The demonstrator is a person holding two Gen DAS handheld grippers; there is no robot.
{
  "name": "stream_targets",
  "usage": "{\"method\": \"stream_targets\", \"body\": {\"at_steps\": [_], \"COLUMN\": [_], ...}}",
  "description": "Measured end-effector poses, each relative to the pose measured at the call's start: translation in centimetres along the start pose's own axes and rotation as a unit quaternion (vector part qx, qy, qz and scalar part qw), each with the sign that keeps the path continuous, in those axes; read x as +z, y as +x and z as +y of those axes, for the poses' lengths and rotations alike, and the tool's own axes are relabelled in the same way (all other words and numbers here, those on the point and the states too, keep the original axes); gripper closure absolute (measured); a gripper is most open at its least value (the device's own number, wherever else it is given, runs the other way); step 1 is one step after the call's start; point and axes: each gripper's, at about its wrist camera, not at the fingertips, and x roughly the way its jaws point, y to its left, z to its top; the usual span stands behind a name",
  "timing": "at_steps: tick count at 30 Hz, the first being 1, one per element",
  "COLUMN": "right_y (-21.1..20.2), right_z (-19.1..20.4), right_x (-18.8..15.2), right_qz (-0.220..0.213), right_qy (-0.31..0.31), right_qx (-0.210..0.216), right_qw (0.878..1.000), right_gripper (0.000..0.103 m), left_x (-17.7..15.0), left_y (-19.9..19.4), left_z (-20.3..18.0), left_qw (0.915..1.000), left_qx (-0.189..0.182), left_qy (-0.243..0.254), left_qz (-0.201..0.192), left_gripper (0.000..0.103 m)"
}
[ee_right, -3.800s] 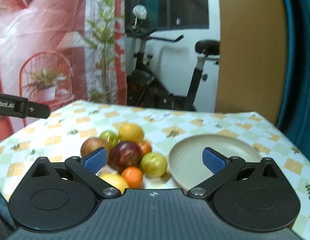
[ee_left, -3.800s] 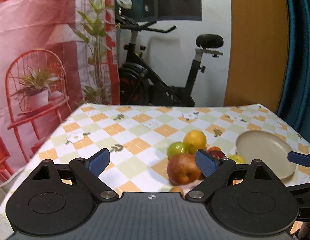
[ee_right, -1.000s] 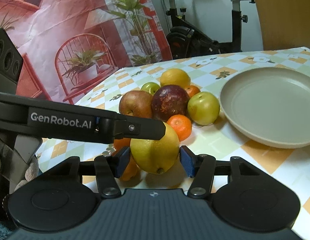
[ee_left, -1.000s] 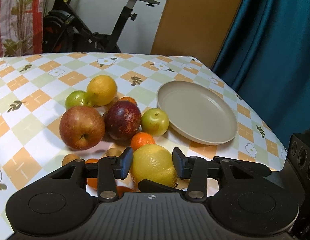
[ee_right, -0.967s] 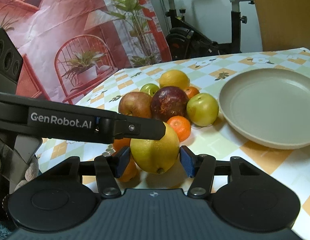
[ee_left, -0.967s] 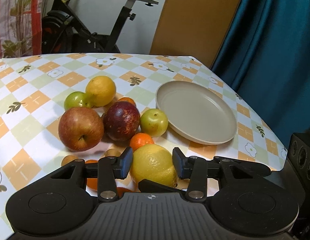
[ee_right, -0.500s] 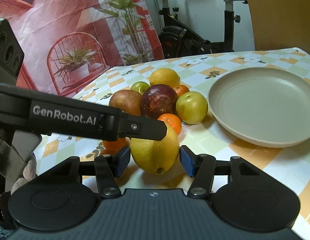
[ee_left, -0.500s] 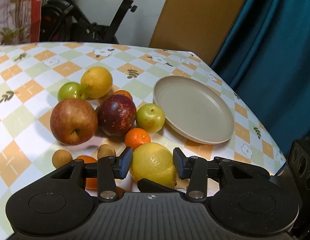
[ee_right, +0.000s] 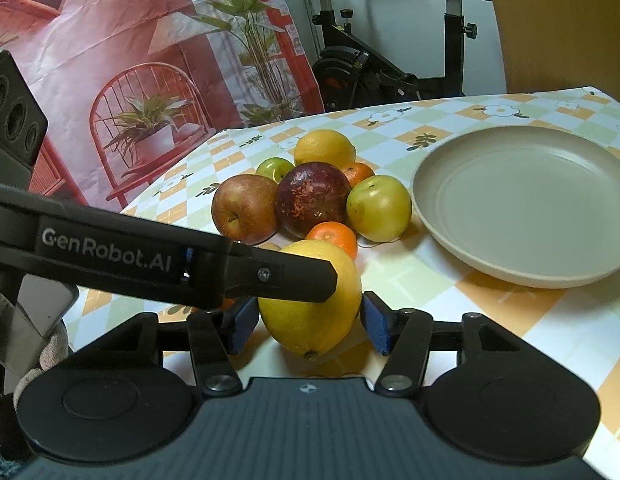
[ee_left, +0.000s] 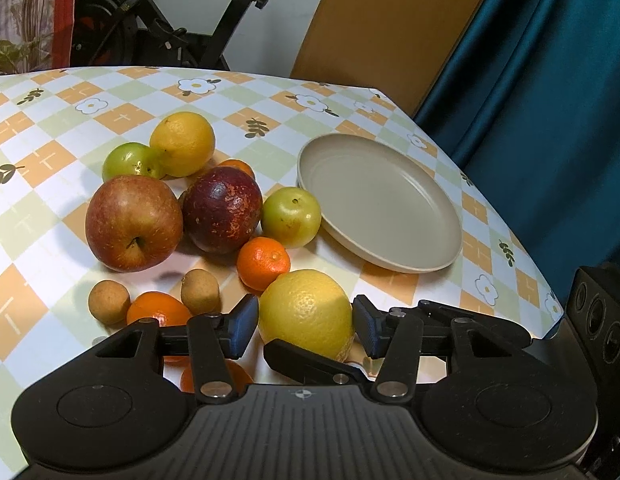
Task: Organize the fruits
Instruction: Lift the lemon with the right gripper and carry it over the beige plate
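Yellow and pebbled, the big lemon [ee_left: 306, 312] sits on the checked tablecloth [ee_left: 122, 116] at the near edge of the fruit pile, and both grippers are set about it at once. In the left wrist view the left gripper [ee_left: 306, 326] has the lemon between its blue pads with a sliver of daylight showing on either side; its jaws are opening, so it is letting go rather than gripping. In the right wrist view the right gripper [ee_right: 310, 322] also straddles the lemon, its pads close beside the peel, the left one seemingly just touching and the right one with a thin gap, so I cannot tell whether it is truly pinching. One black finger of the left gripper crosses over the lemon's top in that view. The lemon's long axis looks tilted, its nub pointing down and toward the right camera, roughly crosswise to the right pads. The empty beige plate [ee_right: 522, 200] lies ahead and to the right of the right gripper, well clear of the apple [ee_right: 246, 208] and the other fruit, so the right hand appears better placed to carry the lemon there, once the left finger is out of its way.
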Motion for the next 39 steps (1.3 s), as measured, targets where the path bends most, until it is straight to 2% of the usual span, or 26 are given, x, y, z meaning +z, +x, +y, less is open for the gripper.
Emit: {"method": "stream_targets", "body": {"at_steps": [9, 16, 23, 32, 39], "right_y": [-1.5, -2.3, -0.8, 2.2, 3.2], "right_z": [0.0, -1.9, -4.6, -6.6, -7.0], "right_x": [1.0, 4.1, 6.6, 6.7, 6.2], "right_qz": [-0.041, -0.070, -0.074, -0.051, -0.045], "right_qy": [-0.006, -0.003, -0.010, 0.009, 0.012], "right_qx": [-0.020, -0.043, -0.071, -0.102, -0.101], "right_qw": [0.999, 0.997, 0.995, 0.993, 0.994], "right_gripper": [0.045, 0.045, 0.045, 0.045, 0.045], "left_x": [2.2, 5.8, 8.7, 8.9, 8.7], "left_y": [-0.7, 0.9, 4.7, 7.5, 8.0], "left_z": [-2.0, -3.8, -4.6, -3.6, -3.3], "left_qw": [0.9986, 0.9964, 0.9982, 0.9988, 0.9984], "left_qx": [-0.012, -0.024, -0.024, 0.001, 0.014], "left_qy": [0.038, 0.054, 0.045, 0.050, 0.056], "left_qz": [-0.036, -0.060, -0.032, -0.001, -0.003], "left_gripper": [0.048, 0.048, 0.048, 0.048, 0.047]}}
